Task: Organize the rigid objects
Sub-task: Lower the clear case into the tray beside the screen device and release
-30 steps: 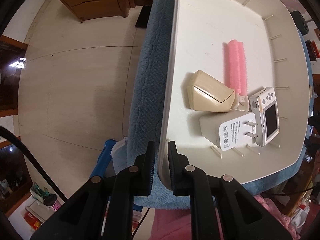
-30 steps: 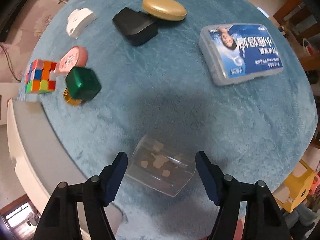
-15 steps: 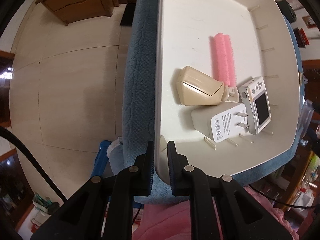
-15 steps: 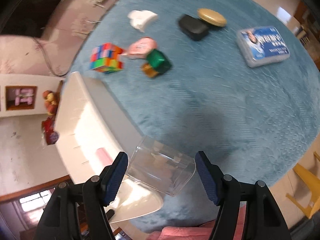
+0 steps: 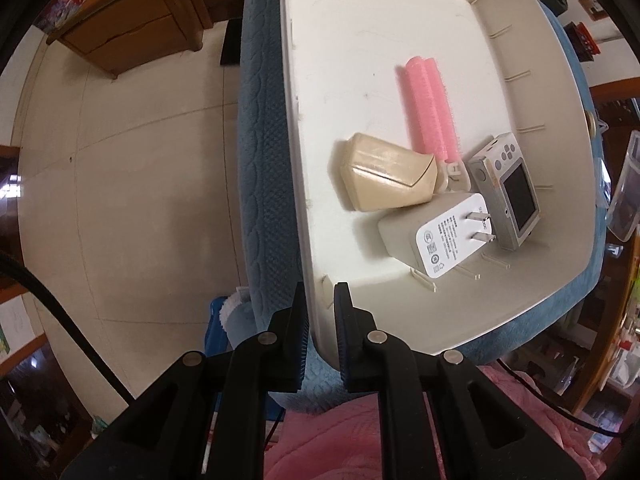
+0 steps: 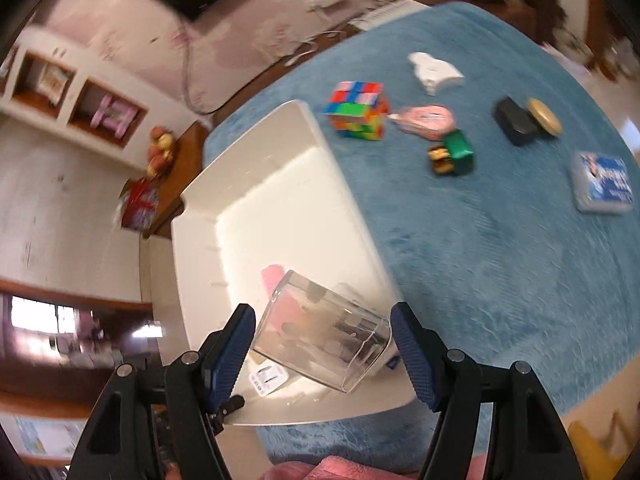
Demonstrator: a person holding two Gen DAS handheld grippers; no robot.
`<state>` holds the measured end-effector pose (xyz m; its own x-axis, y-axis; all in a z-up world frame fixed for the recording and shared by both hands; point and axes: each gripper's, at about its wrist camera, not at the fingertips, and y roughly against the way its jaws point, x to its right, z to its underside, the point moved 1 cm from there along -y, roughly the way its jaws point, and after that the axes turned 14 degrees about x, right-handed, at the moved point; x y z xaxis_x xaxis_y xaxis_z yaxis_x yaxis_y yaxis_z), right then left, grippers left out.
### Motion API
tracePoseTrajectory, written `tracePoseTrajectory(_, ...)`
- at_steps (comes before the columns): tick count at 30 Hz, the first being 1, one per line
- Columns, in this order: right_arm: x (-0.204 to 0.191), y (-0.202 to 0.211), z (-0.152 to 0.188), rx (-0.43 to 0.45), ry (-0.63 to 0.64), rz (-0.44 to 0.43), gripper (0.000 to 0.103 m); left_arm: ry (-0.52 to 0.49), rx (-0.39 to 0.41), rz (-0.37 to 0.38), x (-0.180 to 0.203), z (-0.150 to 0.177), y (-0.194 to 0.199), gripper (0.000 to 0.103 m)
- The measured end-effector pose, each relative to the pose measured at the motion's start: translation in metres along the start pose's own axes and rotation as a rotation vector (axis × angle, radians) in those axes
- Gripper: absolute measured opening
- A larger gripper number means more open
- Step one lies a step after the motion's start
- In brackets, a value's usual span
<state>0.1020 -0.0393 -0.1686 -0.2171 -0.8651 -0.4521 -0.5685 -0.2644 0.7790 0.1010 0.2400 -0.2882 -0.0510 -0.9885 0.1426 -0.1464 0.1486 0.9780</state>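
Centrally, a clear plastic box [image 6: 320, 338] is pinched between the jaws of the right gripper [image 6: 322, 354], above the white tray [image 6: 280, 184]. Left gripper [image 5: 320, 320]: jaws clamped on the tray's near rim. Inside lie a pink roller [image 5: 430, 110], beige case [image 5: 386, 182], white charger [image 5: 436, 236] and small camera [image 5: 506, 190].

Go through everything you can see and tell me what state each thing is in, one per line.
Left gripper: shut on the bin's corner wall.
Right gripper: holding the clear box.
Clear box: lifted, tilted, above the bin.
White bin: on the blue cloth, partly filled.
Charger: in the bin, prongs showing.
Camera: in the bin, screen dark.
Puzzle cube: on the cloth, scrambled.
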Motion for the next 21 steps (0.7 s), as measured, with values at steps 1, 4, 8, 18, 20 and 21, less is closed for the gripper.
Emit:
tracePoseTrajectory(1, -0.005, -0.001, 0.003, 0.000, 0.024, -0.008, 0.071, -0.006, 0.011, -0.002, 0.001, -0.003, 0.001, 0.012)
tracePoseTrajectory(4, -0.016, -0.003, 0.009, -0.002, 0.080, -0.034, 0.071, -0.031, 0.046, 0.005, -0.003, -0.011, 0.006, 0.012)
tracePoseTrajectory(8, -0.030, -0.005, 0.017, -0.008, 0.157, -0.047, 0.072, -0.074, 0.083, 0.023, -0.002, -0.018, 0.011, 0.012)
tracePoseTrajectory(18, -0.059, -0.001, 0.042, 0.013, 0.442, -0.019, 0.081, -0.163, 0.108, -0.006, 0.012, -0.027, 0.006, 0.012)
tracePoseTrajectory(20, -0.062, 0.003, 0.048, 0.025, 0.518, 0.004, 0.081, -0.157, 0.112, 0.000, 0.012, -0.029, 0.005, 0.012)
tracePoseTrajectory(21, -0.062, 0.004, 0.049, 0.027, 0.539, 0.015, 0.081, -0.155, 0.114, 0.002, 0.008, -0.030, 0.007, 0.012)
